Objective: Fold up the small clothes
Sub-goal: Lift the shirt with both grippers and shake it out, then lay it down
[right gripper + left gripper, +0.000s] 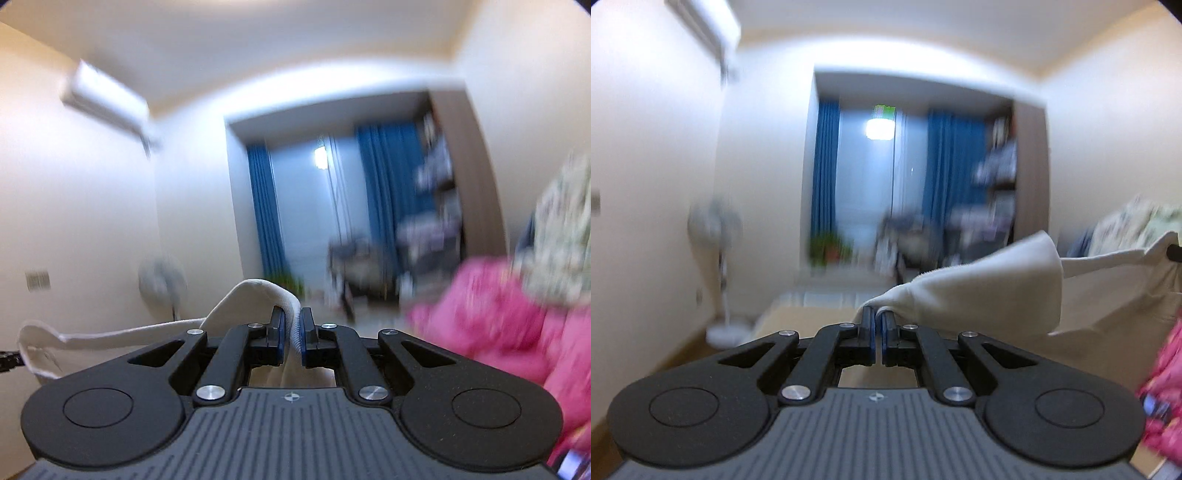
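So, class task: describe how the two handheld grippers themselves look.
Left gripper and right gripper look alike: black linkage arms with silver rivets, round black end discs, a grey ribbed body bearing a small crosshair mark, and black fingers with blue pads.

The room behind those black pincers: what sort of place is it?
Most likely a bedroom in a home. Blue curtains frame a window, an air conditioner hangs on the wall, a standing fan sits by it, and pink clothes are piled nearby.

Blurred shelves (997,177), pink cloth (498,314)
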The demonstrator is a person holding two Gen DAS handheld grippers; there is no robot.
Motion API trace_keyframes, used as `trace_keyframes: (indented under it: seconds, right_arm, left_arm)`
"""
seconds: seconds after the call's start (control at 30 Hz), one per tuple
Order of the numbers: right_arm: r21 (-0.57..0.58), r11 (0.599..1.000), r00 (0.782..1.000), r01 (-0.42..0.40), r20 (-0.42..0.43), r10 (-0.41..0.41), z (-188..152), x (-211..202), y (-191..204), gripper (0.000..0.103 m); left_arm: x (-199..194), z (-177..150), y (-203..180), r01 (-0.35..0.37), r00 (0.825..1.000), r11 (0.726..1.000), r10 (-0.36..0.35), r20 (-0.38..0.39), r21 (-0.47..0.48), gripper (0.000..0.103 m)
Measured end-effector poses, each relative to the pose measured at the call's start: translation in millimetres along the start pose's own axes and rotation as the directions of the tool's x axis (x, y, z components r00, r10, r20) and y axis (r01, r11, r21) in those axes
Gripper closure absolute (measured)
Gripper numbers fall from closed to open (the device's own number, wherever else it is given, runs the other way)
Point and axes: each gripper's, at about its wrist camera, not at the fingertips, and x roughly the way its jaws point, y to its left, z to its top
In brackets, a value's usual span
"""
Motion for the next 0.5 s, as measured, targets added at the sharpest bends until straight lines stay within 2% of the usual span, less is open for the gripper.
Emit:
trace_keyframes:
  seconds: [0.13,0.2,0.27,0.37,0.5]
  right_arm:
    - [-0.062,0.998,0.991,-0.012,0.136,0.02,49,-83,11,0.096]
    - [-0.089,0.996,0.981,-0.009,0.192,0.026,64,-114,16,0.096]
    - [-0.106,0.994,0.977,-0.019,0.21,0.041,79,-137,15,0.096]
    - [-0.132,0.991,0.978,-0.028,0.202,0.055,86,-144,11,0.096]
    - [-0.128,0.991,0.99,-0.041,0.127,0.057,65,-99,5,0.096]
  left_arm:
    - [-83,51,-14,0.018,0.99,1.0,-0.016,0.137,-0.011,0.1]
    - [-110,67,-21,0.03,0.986,0.999,-0.027,0.164,-0.019,0.1]
    - [-133,79,-26,0.038,0.984,0.999,-0.034,0.173,-0.024,0.102]
    - [-139,83,-28,0.021,0.99,0.999,-0.017,0.143,-0.026,0.102]
    - [-103,61,-18,-0.002,1.0,0.999,0.002,0.016,-0.043,0.102]
